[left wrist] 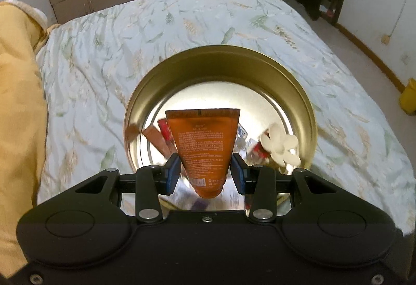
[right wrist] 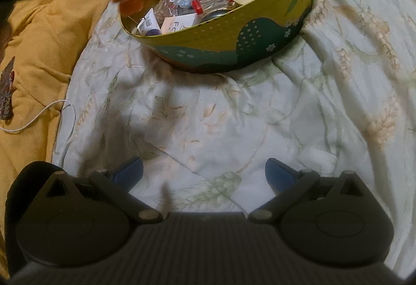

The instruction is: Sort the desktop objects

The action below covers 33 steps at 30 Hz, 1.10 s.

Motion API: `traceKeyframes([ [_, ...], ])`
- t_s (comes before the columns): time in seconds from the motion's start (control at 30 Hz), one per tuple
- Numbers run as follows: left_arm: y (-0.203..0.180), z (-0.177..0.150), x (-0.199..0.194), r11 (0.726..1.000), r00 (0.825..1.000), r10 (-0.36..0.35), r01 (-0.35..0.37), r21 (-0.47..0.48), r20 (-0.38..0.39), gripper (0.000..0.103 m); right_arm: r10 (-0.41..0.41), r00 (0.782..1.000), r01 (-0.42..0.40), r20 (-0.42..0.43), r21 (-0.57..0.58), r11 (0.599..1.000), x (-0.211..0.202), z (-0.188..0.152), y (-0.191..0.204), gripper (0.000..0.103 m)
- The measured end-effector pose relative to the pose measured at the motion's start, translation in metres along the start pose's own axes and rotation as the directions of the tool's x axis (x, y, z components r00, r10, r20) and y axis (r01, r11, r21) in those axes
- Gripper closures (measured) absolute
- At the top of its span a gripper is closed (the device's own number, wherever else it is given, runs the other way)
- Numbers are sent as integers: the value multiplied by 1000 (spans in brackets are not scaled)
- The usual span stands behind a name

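The orange tube [left wrist: 205, 149] sits between my left gripper's [left wrist: 206, 175] blue pads [left wrist: 173, 174], clamped low on its body just above the cap end, crimped flat end pointing up and away from me; it hangs over the open mouth of the round tin [left wrist: 299, 82], near the tin's close rim. I judge it a soft plastic squeeze tube, light, with walls that give under pressure; the glossy skin could slide against the pads, and the taper toward the cap means it may creep downward if the grip slackens. The hold where it is now looks sensible to me, since the round shoulder near the cap is the stiffest part; pinching higher, toward the flat crimp, would only fold it. Too hard a squeeze might force the contents against the cap, so I would keep the pressure modest.

Below it the tin already holds small things: a cream flower-shaped piece [left wrist: 282, 145], a red packet [left wrist: 164, 128], and some clear wrappers I cannot identify; from the right wrist view the tin's outside is green and yellow with flowers [right wrist: 260, 35], and the tube shows only as an orange blur at its far left edge [right wrist: 130, 2].

My right gripper [right wrist: 205, 173] hangs empty over the leaf-printed bedspread [right wrist: 208, 115], fingers spread wide; a yellow blanket [right wrist: 39, 37] with a white cable [right wrist: 52, 113] lies to the left.
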<state>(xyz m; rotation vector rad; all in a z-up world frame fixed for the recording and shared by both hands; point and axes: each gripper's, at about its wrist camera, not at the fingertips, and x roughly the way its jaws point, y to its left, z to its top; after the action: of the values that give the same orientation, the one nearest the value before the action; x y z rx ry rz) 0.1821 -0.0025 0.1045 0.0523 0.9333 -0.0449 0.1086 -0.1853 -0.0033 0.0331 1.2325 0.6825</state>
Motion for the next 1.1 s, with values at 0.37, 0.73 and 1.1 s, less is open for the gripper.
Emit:
traceKeyframes([
  [0.37,8,37,11,996,999,46,-44,-82,29,10,19,1000,-19,7,27,999,0,1,-7,0],
  [0.73,27,-21,2,998,999,21,-23,-53,-44,1,-9,1000,8,28,38,999,-3,2,-12,0],
  [1.1,32,-110,11,996,990,15,-26,-80,-141,1,-75,996,73,49,40,997,-6,1,-12,0],
])
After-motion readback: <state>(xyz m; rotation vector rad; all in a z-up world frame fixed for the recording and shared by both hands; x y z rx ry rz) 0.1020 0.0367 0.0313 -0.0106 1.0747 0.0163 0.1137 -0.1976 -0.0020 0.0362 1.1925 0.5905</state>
